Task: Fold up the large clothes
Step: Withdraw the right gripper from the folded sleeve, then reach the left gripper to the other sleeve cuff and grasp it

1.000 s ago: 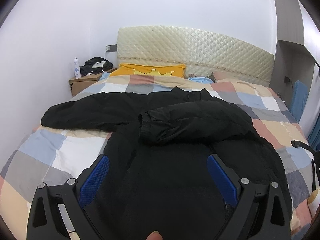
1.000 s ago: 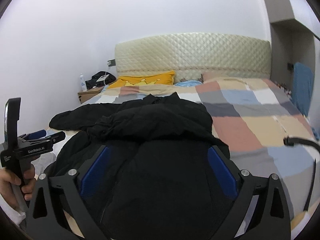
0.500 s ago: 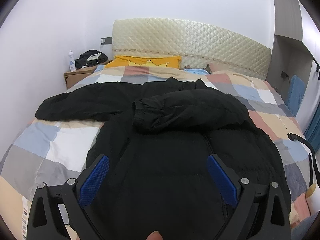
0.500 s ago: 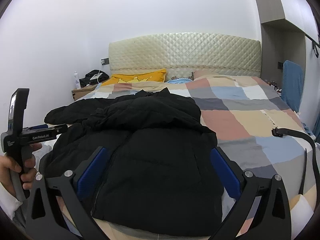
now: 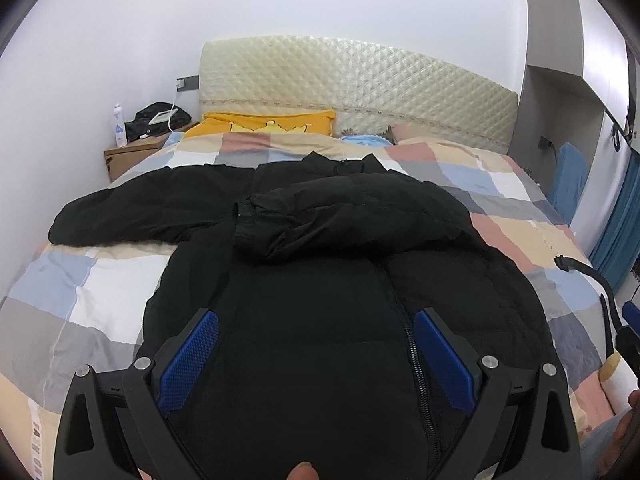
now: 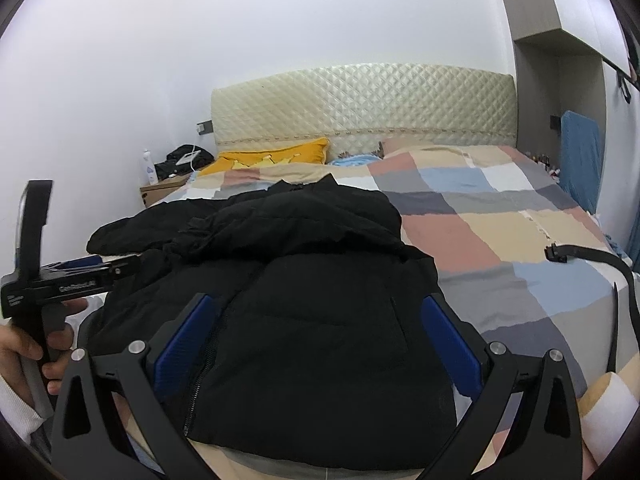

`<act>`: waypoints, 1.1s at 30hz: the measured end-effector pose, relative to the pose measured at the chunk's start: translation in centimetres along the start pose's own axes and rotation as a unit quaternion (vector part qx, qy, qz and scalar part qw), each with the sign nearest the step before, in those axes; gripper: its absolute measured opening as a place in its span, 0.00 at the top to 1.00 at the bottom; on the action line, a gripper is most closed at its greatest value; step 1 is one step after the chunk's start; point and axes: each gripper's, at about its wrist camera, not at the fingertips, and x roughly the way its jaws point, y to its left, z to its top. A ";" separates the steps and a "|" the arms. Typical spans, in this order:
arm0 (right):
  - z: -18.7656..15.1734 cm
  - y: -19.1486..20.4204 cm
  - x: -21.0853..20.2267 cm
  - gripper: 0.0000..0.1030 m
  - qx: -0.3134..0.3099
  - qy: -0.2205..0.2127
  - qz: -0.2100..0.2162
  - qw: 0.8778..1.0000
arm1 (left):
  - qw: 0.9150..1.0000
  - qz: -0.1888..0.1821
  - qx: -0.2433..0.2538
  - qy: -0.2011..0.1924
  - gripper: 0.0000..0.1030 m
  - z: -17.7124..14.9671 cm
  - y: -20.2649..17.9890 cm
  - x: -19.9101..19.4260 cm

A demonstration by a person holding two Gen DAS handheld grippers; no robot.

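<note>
A black puffer jacket (image 5: 320,300) lies front up on the checked bedspread (image 5: 80,292), zipper toward me. Its right sleeve (image 5: 312,216) is folded across the chest; its left sleeve (image 5: 132,208) stretches out to the left. My left gripper (image 5: 316,332) is open and empty, held above the jacket's lower front. My right gripper (image 6: 316,320) is open and empty above the jacket (image 6: 312,312) near its hem. The left gripper's body (image 6: 60,280) shows at the left edge of the right wrist view, held in a hand.
A quilted headboard (image 5: 352,88), a yellow pillow (image 5: 260,124) and a wooden nightstand (image 5: 132,152) with a bottle stand at the far end. A black strap (image 6: 592,264) lies on the bed's right side. Blue cloth (image 6: 580,152) hangs by the right wall.
Both grippers have pulled back and risen slightly, so more of the jacket's hem and the bed shows. The jacket has not moved. Both stay open.
</note>
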 end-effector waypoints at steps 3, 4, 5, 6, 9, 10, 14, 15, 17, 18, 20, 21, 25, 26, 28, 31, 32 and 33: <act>-0.2 0.1 0.0 0.00 -0.004 0.002 0.007 1.000 | 0.999 -0.014 0.047 0.015 0.03 0.4 -1.3 0.8; -0.2 0.2 -0.1 0.00 -0.005 0.001 0.004 1.000 | 0.998 -0.015 0.061 0.017 0.03 0.7 -1.8 1.1; -0.2 0.2 -0.1 0.00 -0.007 0.000 0.002 1.000 | 0.997 -0.018 0.066 0.019 0.03 0.9 -1.9 1.3; -0.3 0.2 -0.1 0.00 -0.008 0.000 0.000 1.000 | 0.997 -0.020 0.065 0.021 0.03 1.2 -1.9 1.5; -0.4 0.0 0.0 0.00 -0.007 -0.003 -0.009 1.000 | 0.998 -0.040 0.035 0.031 0.03 2.9 -0.8 2.2; -0.3 -0.1 0.0 0.00 -0.005 -0.004 -0.011 1.000 | 0.998 -0.042 0.029 0.032 0.03 3.6 -0.2 2.4; -0.1 -0.6 -0.2 0.00 0.002 -0.021 -0.021 1.000 | 0.999 -0.031 0.027 0.035 0.03 6.6 3.1 3.3; -0.1 -0.7 -0.2 0.00 0.003 -0.024 -0.022 0.999 | 0.999 -0.030 0.024 0.038 0.03 7.4 4.2 3.5; 0.0 -0.8 -0.2 0.00 0.008 -0.029 -0.023 0.999 | 0.999 -0.024 0.012 0.037 0.03 9.1 7.1 3.7; 0.1 -0.8 -0.1 0.00 0.010 -0.030 -0.025 0.999 | 0.999 -0.019 0.010 0.034 0.03 9.7 8.3 3.7; 0.1 -0.8 0.0 0.00 0.010 -0.028 -0.027 0.999 | 0.999 0.000 -0.005 0.033 0.03 11.0 11.7 3.7; 0.1 -0.7 0.1 0.00 0.008 -0.026 -0.025 0.999 | 0.999 0.004 -0.017 0.036 0.03 11.4 13.2 3.9; 0.0 -0.4 0.4 0.00 -0.001 -0.021 -0.022 1.000 | 0.997 0.039 -0.063 0.036 0.03 12.7 20.8 4.2; 0.0 -0.3 0.5 0.00 -0.002 -0.019 -0.023 1.000 | 0.996 0.045 -0.067 0.040 0.03 12.9 22.4 4.6; 0.1 -0.3 0.7 0.00 -0.002 -0.018 -0.026 1.000 | 0.993 0.070 -0.085 0.044 0.03 13.0 25.9 5.3; 0.2 -0.4 1.5 0.00 0.005 -0.012 -0.029 0.999 | 0.985 0.069 -0.150 0.056 0.03 12.6 32.0 6.4; 0.2 -0.5 1.8 0.00 0.008 -0.008 -0.030 0.999 | 0.982 0.067 -0.166 0.054 0.03 12.4 33.5 6.6; 0.2 -0.7 2.3 0.00 0.015 -0.002 -0.032 0.999 | 0.981 0.065 -0.177 0.054 0.03 12.2 34.8 6.8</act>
